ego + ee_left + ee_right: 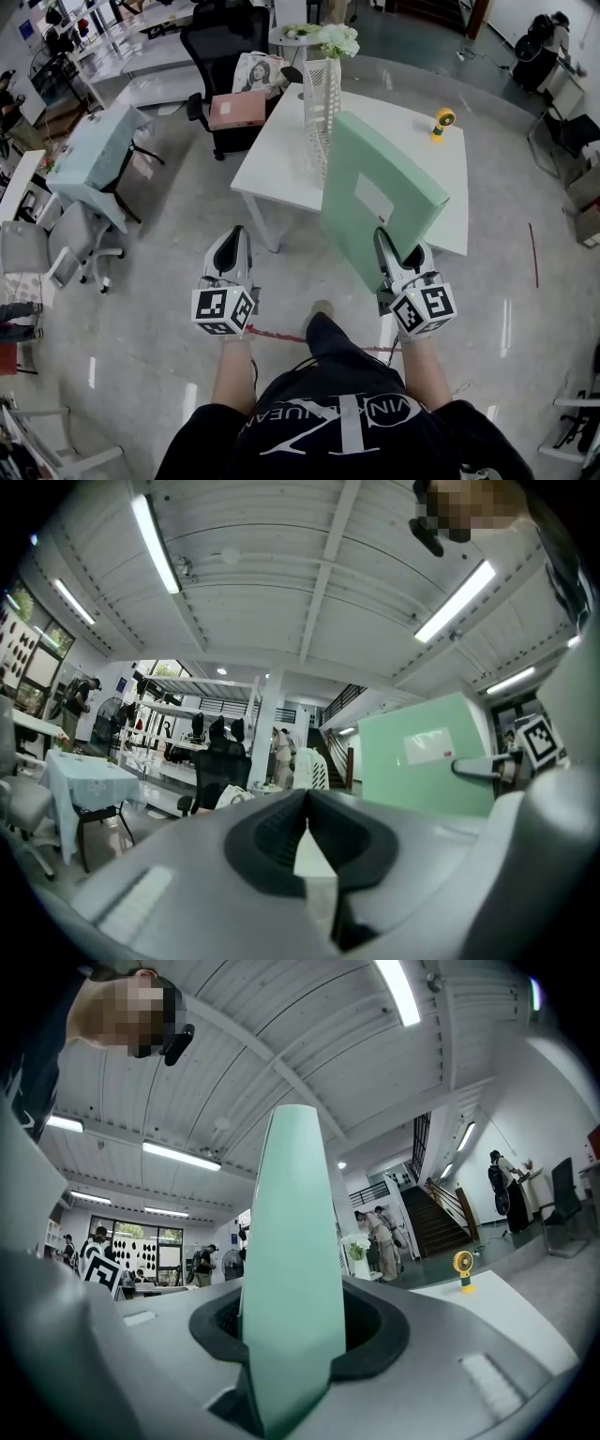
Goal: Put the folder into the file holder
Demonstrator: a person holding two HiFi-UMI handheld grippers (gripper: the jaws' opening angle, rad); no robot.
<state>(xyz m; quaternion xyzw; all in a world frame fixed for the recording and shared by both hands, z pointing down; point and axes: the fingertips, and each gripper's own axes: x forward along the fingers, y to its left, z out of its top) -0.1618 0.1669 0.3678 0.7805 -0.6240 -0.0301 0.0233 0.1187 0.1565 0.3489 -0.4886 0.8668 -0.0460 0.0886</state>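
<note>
The left gripper (236,236) hangs over the floor with its jaws together and nothing in them; its cube carries black-and-white square markers. On the white table (272,141) stands the white lattice file holder (321,103). Just right of it, in the air, is the mint-green folder (366,155), whose white label (375,200) shows no readable writing. The right gripper (398,251) clamps the folder's lower edge. A yellow fan (442,122) stands farther right. The white print on the black shirt (328,422) is upside down and only partly legible.

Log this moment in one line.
right tool: shut on green folder | left tool: shut, empty | file holder: on white table, folder not yet in
</note>
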